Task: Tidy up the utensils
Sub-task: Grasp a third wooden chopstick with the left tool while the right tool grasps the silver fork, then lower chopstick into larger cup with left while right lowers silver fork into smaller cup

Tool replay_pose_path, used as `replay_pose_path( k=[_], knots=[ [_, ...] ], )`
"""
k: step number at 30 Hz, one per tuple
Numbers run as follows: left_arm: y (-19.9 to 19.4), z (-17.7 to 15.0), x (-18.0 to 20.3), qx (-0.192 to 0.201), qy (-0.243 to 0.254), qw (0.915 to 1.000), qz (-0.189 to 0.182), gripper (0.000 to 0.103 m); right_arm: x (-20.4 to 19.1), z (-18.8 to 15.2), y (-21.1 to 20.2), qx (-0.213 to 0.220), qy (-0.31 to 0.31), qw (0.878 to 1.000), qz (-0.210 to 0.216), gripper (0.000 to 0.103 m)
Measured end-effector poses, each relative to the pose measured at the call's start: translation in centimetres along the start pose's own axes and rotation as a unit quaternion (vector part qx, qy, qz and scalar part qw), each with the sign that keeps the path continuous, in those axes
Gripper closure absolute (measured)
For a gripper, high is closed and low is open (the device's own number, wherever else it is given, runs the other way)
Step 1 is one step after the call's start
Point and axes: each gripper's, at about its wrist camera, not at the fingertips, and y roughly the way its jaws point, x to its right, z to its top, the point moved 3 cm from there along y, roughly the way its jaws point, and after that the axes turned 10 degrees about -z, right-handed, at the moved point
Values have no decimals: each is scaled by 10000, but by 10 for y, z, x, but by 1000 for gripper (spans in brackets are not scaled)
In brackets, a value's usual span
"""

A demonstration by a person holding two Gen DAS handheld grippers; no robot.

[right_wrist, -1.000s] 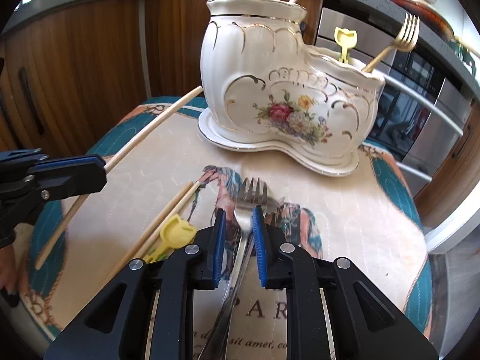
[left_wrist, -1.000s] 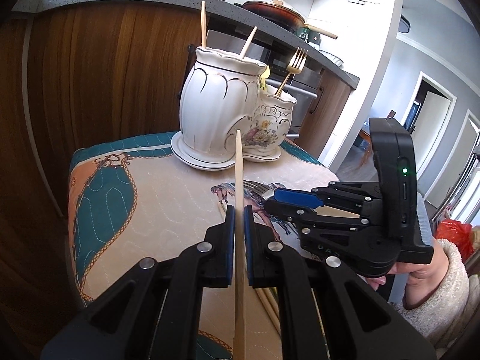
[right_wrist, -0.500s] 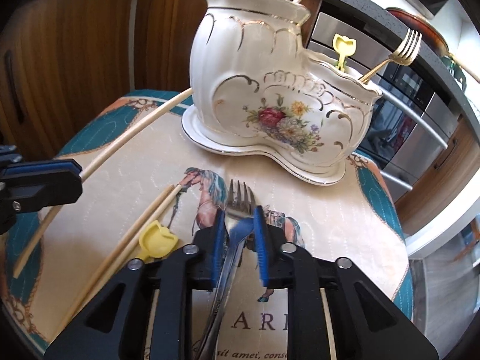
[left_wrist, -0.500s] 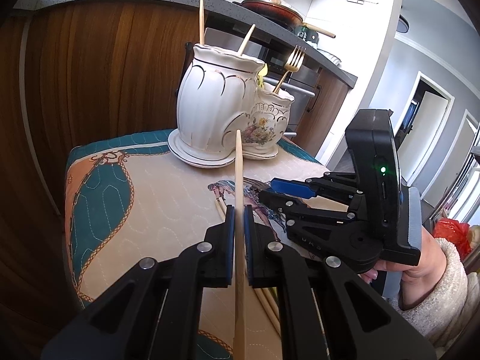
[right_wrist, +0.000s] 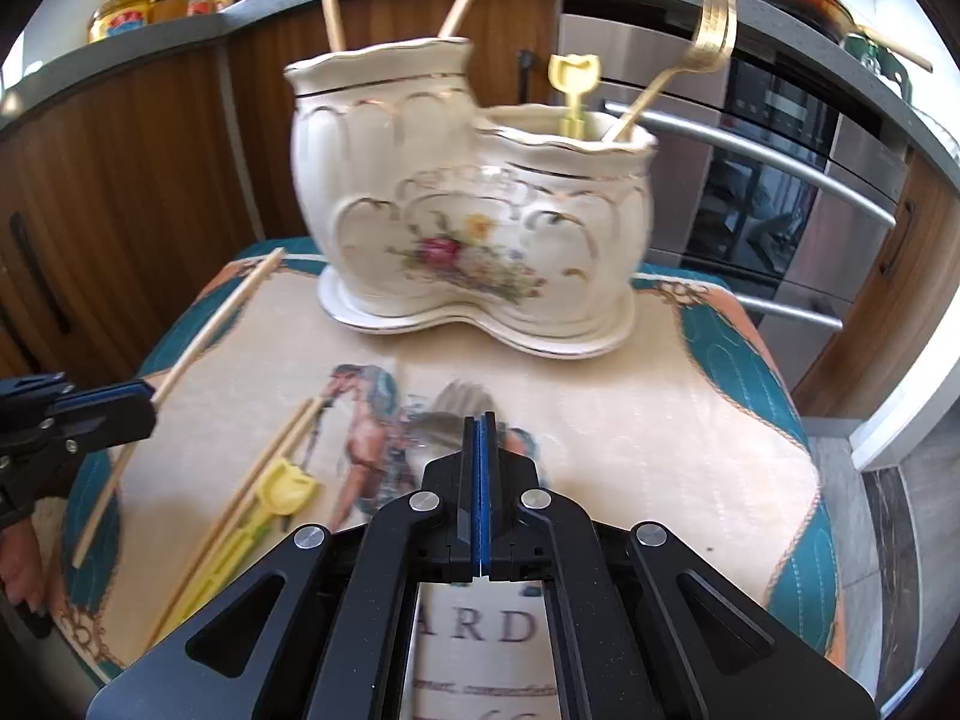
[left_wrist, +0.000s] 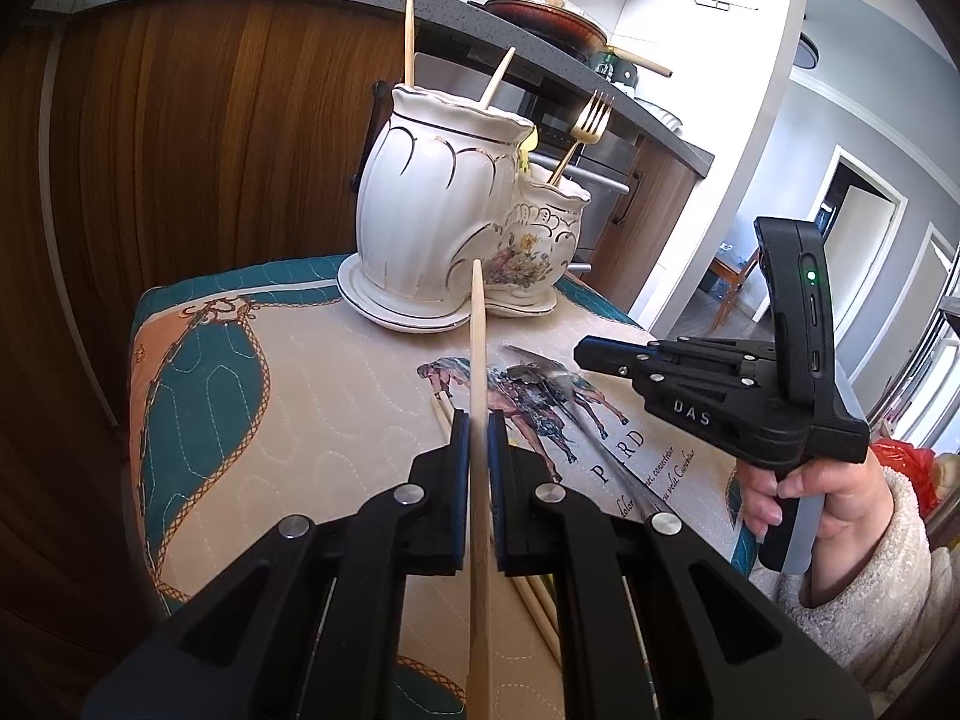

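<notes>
1. Wooden chopstick (left_wrist: pixel 478 360) stands clamped between the left gripper's (left_wrist: pixel 478 426) fingers, its tip pointing toward the ceramic holder (left_wrist: pixel 444 228).
2. Right gripper (right_wrist: pixel 482 426) has just been closing; its fingers now meet with nothing between them.
3. Silver fork (left_wrist: pixel 540 378) lies on the bench (left_wrist: pixel 288 420), beneath and just ahead of those fingers.

Motion blur smears the silver fork (right_wrist: pixel 459 414) on the worktop (right_wrist: pixel 690 420) behind the right gripper's (right_wrist: pixel 482 420) fingers, hiding its handle, while the held chopstick (left_wrist: pixel 478 420) runs off the bottom edge.
</notes>
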Motion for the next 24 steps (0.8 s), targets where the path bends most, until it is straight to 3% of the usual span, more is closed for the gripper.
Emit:
replay_pose_path(
  k=[4,7,10,18,20,24],
  knots=[
    [0,0,0,-6,-7,10000,-3,97,12,1,5,-90,474,9986,225,101],
    [0,-1,1,-8,6,10000,-3,97,10,4,3,-87,567,9971,509,81],
    [0,-1,1,-9,8,10000,-6,97,1,1,8,-192,414,9974,562,70],
    [0,-1,2,-18,35,10000,-7,97,-12,-5,20,-373,157,9985,379,66],
    [0,-1,2,-19,24,10000,-9,97,-14,-4,18,-311,84,9990,322,78],
    [0,-1,1,-16,20,10000,-10,97,-14,-2,13,-208,86,9992,345,79]
  ],
)
